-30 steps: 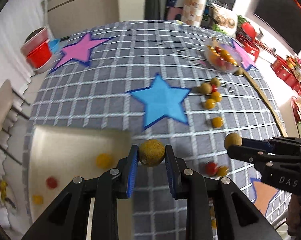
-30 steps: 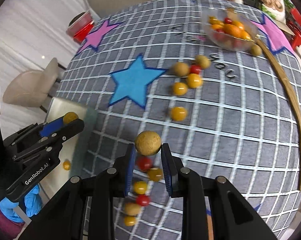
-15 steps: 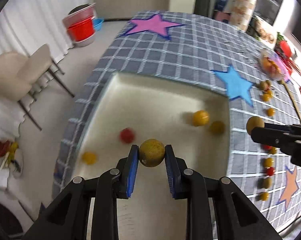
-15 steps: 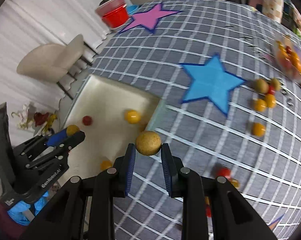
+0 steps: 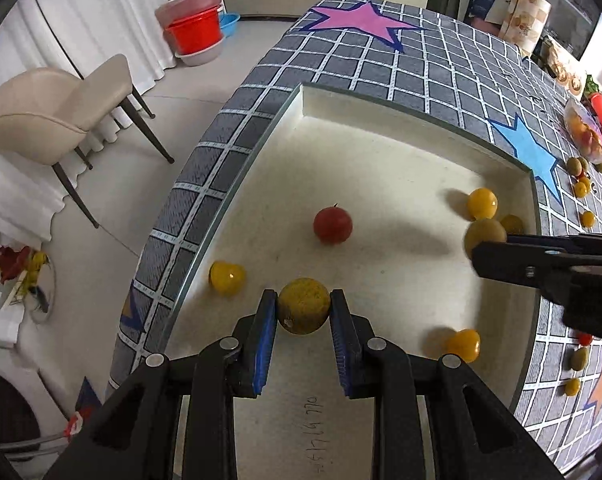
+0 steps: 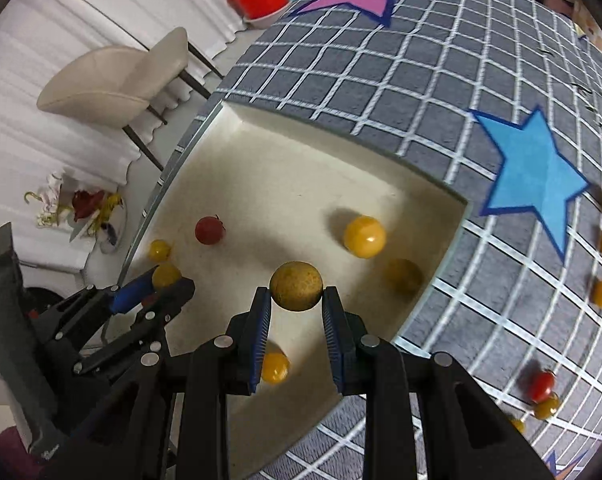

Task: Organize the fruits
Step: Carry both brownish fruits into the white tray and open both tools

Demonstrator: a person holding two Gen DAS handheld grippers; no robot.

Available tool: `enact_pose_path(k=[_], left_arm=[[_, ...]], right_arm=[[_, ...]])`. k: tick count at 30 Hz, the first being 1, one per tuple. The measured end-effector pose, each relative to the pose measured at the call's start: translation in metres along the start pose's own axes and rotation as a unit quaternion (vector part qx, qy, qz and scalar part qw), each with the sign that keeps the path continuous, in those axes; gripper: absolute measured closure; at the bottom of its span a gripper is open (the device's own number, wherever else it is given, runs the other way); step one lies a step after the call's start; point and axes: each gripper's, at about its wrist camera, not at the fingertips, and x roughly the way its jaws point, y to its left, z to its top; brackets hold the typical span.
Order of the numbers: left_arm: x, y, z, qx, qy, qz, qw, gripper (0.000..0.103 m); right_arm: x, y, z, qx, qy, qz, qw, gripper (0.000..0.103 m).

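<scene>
Both tongs sat over the cream tray, pointed steeply down, each already loaded. Left tongs pinched a brownish-yellow round fruit between the blue pads, fruit dead centre at the tips, so the drop spot lay straight below, near the tray's 6 o'clock side in the left wrist view. Right tongs pinched a similar tan round fruit, above the tray's right half, close to the inner wall at about 3 o'clock in the right wrist view. Fruits were round, no long axis to align. Tray floor already held a red cherry tomato at roughly 12 o'clock from the left tongs, a yellow tomato at 9 o'clock by the left rim, another yellow one at 3 o'clock. Under the right tongs a yellow tomato lay at 1 o'clock, a dull brown fruit at 3 o'clock. Judged: release next, both equally near; bare floor below each. More fruit waited on the checked surface at far right.
</scene>
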Motion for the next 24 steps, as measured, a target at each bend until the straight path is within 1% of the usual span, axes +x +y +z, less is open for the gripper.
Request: enact_pose_path(k=[8, 15, 20, 22, 23, 24], left_arm=[[0.006, 0.000, 0.000, 0.002, 0.009, -0.001, 1.0000, 0.075], [0.012, 0.001, 0.001, -0.006, 0.016, -0.003, 0.9998, 0.075], [0.013, -0.003, 0.002, 0.004, 0.015, 0.004, 0.9999, 0.073], [0.012, -0.003, 0.002, 0.006, 0.014, 0.011, 0.9998, 0.045], [0.011, -0.003, 0.002, 0.003, 0.010, 0.016, 0.9998, 0.023], [0.008, -0.003, 0.001, 0.001, -0.001, 0.022, 0.9997, 0.023]], right_arm=[[0.024, 0.002, 0.010, 0.000, 0.018, -0.009, 1.000, 0.074], [0.030, 0.004, 0.009, -0.002, 0.021, -0.009, 1.000, 0.074], [0.030, 0.004, 0.010, -0.003, 0.021, -0.008, 1.000, 0.074], [0.031, 0.004, 0.011, 0.000, 0.022, -0.003, 1.000, 0.074], [0.031, 0.003, 0.012, 0.001, 0.023, -0.001, 1.000, 0.071], [0.031, 0.002, 0.012, 0.004, 0.023, 0.002, 1.000, 0.067]])
